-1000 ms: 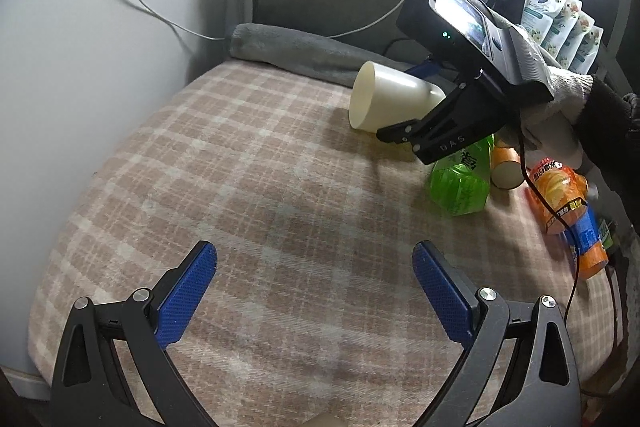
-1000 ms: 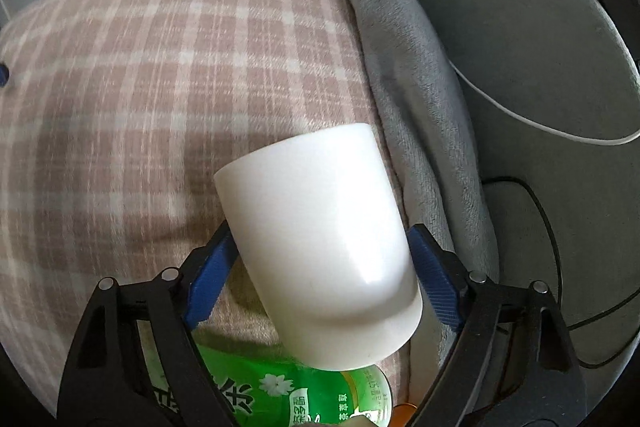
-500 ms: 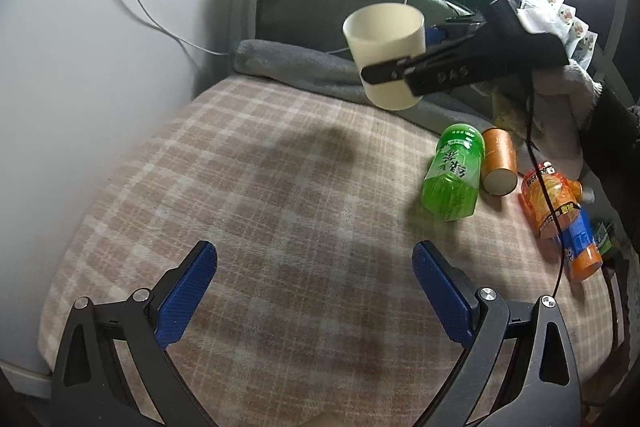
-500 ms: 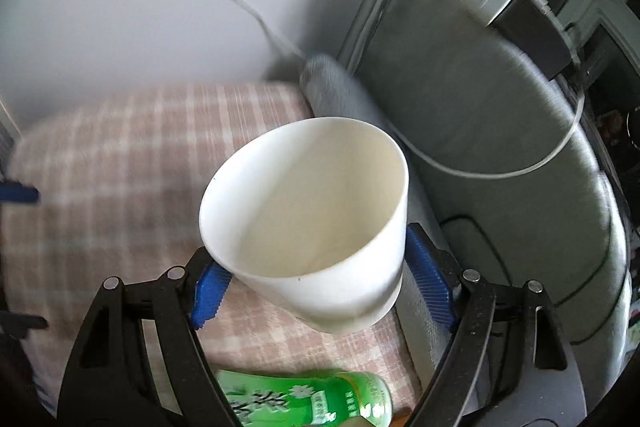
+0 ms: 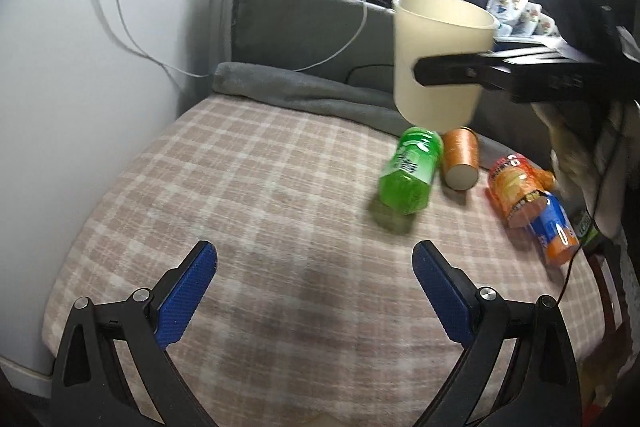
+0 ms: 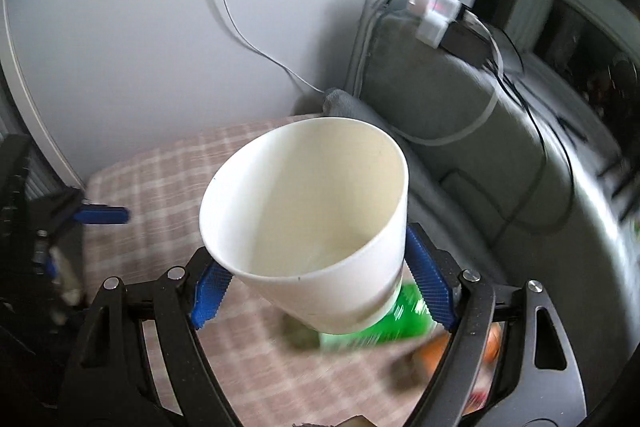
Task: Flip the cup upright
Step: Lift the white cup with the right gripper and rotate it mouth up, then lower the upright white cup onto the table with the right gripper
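Note:
A cream plastic cup [image 5: 438, 63] hangs in the air, mouth up, above the checked cloth [image 5: 256, 195]. My right gripper [image 6: 320, 283] is shut on the cup [image 6: 308, 219], its blue pads on both sides of the lower wall; the empty inside shows. In the left wrist view one black finger [image 5: 452, 71] crosses the cup's side. My left gripper [image 5: 314, 291] is open and empty, low over the near part of the cloth.
A green bottle [image 5: 410, 171], an orange can [image 5: 460, 159], a chip tube [image 5: 516, 187] and a blue-orange bottle [image 5: 554, 231] lie at the right. A grey towel [image 5: 296, 91], a grey cushion [image 5: 304, 27] and cables stand behind. A wall is at the left.
The right gripper has lifted the cup off the cloth and turned it from lying mouth-left to mouth up, then raised it higher. The left gripper has stayed open.

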Demonstrator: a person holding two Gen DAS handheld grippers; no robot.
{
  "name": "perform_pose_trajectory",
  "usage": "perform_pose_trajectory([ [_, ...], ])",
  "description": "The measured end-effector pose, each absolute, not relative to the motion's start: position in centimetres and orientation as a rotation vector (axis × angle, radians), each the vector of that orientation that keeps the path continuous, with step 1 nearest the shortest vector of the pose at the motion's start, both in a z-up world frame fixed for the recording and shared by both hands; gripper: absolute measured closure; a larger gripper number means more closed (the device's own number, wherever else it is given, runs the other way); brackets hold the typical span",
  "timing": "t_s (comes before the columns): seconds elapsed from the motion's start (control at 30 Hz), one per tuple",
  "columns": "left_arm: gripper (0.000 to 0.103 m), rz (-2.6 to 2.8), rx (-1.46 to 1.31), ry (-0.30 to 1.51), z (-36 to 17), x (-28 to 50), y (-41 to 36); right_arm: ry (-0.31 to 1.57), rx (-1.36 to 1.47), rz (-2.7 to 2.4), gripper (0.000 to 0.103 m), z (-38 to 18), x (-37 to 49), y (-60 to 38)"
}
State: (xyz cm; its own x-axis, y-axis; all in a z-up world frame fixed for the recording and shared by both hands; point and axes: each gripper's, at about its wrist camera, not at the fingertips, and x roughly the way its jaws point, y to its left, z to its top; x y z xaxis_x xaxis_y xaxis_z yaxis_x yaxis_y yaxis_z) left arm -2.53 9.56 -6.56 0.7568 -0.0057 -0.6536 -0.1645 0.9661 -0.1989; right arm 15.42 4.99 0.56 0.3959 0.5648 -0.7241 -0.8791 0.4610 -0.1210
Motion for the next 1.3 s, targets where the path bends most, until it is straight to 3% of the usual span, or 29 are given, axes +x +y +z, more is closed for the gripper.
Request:
perform_pose_trajectory([
  [0.27,0.005,0.006,-0.227,0.707,-5.8,-2.8,7.1,0.887,-0.253,0.931,0.02,-0.8,13.2,-3.5],
  [0.77,0.005,-0.113,-0.222,0.758,-6.2,-2.0,3.6,1.265,0.154,0.797,0.02,-9.9,14.2,-12.2],
  [1.03,0.005,-0.155,-0.226,0.788,-6.5,-0.9,2.7,1.275,0.202,0.725,0.02,-11.3,16.2,-12.9],
  [1.1,0.013,-0.173,-0.227,0.799,-6.5,-0.5,2.4,1.257,0.187,0.71,0.019,-11.0,16.4,-12.9],
  [1.3,0.014,-0.255,-0.286,0.847,-6.8,1.5,1.8,1.213,0.218,0.721,0.018,-10.4,15.5,-14.2],
])
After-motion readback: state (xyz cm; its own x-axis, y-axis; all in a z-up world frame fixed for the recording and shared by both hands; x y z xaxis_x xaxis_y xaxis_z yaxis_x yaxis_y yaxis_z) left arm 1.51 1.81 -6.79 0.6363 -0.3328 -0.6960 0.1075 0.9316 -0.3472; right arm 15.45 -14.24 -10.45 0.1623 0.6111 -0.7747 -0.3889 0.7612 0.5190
